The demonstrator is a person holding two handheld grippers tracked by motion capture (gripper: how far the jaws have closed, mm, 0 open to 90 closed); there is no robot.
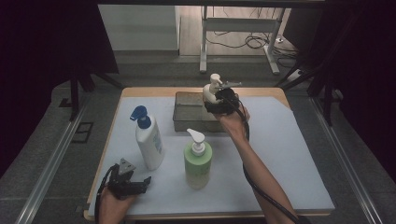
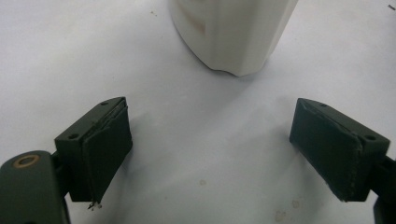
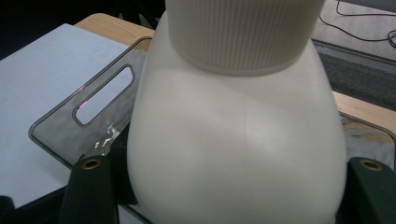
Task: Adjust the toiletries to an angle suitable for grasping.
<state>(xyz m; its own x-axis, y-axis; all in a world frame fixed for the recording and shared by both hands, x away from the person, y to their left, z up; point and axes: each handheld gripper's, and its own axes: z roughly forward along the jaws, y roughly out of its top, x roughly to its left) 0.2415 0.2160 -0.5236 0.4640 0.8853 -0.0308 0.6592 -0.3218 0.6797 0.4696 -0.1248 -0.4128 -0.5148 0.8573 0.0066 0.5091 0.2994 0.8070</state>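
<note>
1. Nearest, at about 7 o'clock on the table (image 1: 289, 154), the left tool (image 1: 140, 183) rests low on the white surface, its jaws spread wide with nothing between them; it is released.
2. Just beyond it, toward 11 o'clock from that tool, stands the white bottle with the blue pump (image 1: 148, 140), upright. Its pale base (image 2: 233, 32) shows ahead of the open jaws in the left gripper view, apart from both pads.
3. At the table's centre stands the green bottle with a white pump (image 1: 197, 161), upright, just to the right of the blue-pump bottle and not touching it.
4. Farther off, at about 12 o'clock, sits the clear grey tray (image 1: 187, 112), its handle slot (image 3: 103, 94) plain in the right gripper view.
5. Over the tray's right part, the right tool (image 1: 219, 103) has the cream pump bottle (image 3: 238, 149) between its jaws, upright. The jaws flank the bottle's wide body closely on both sides; whether the pads press on it I cannot tell.
</note>
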